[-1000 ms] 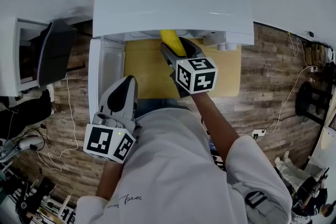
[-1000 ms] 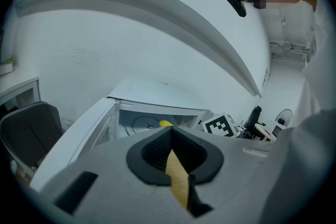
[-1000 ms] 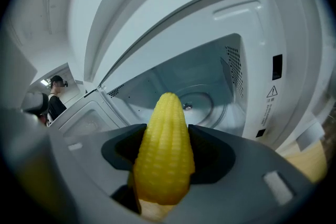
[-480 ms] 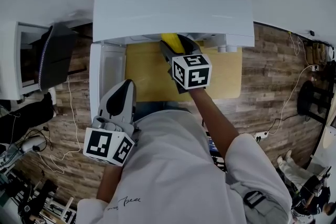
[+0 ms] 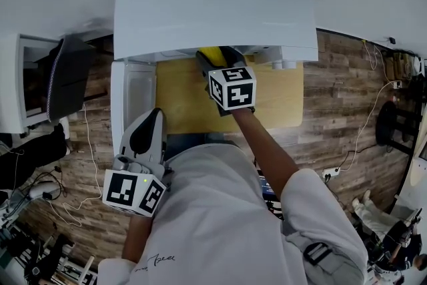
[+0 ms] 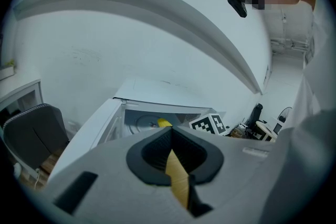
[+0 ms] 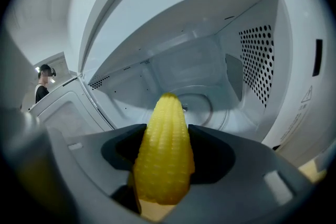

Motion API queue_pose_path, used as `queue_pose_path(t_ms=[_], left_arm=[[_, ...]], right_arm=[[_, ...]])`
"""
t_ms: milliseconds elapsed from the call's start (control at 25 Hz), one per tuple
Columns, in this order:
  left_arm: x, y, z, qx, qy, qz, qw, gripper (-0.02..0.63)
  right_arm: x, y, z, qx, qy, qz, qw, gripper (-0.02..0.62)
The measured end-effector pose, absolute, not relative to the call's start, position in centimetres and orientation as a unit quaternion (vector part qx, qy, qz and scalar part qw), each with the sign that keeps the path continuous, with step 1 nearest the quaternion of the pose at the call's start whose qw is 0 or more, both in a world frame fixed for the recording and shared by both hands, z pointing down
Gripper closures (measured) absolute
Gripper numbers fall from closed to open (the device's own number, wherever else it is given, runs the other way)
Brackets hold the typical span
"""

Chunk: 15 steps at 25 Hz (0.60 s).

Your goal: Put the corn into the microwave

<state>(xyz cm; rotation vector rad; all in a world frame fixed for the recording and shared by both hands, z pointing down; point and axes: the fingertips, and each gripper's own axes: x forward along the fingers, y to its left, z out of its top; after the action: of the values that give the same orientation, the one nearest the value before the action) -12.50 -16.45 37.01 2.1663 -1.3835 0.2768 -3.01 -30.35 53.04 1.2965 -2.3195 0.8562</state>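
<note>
The corn, a knobbly yellow cob with neat kernel rows, is clamped base-first in the right tongs. Its tapered tip points into the open microwave at the round glass plate, which sits beside a side wall punched with holes. The head view hides that glossy white inside under the smooth lid, but shows the door swung left over the pale wooden bench. The left tongs are pressed together on nothing, near that door.
</note>
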Motion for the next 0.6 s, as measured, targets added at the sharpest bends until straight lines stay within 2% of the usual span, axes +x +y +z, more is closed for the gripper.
queue_pose_path(t_ms=[600], left_arm=[[-13.8,-16.5,36.8,0.804,-0.516,0.097,0.278,0.617]], right_arm=[[-4.5,-31.9,54.2,0.470,-0.816,0.276,0.191,0.334]])
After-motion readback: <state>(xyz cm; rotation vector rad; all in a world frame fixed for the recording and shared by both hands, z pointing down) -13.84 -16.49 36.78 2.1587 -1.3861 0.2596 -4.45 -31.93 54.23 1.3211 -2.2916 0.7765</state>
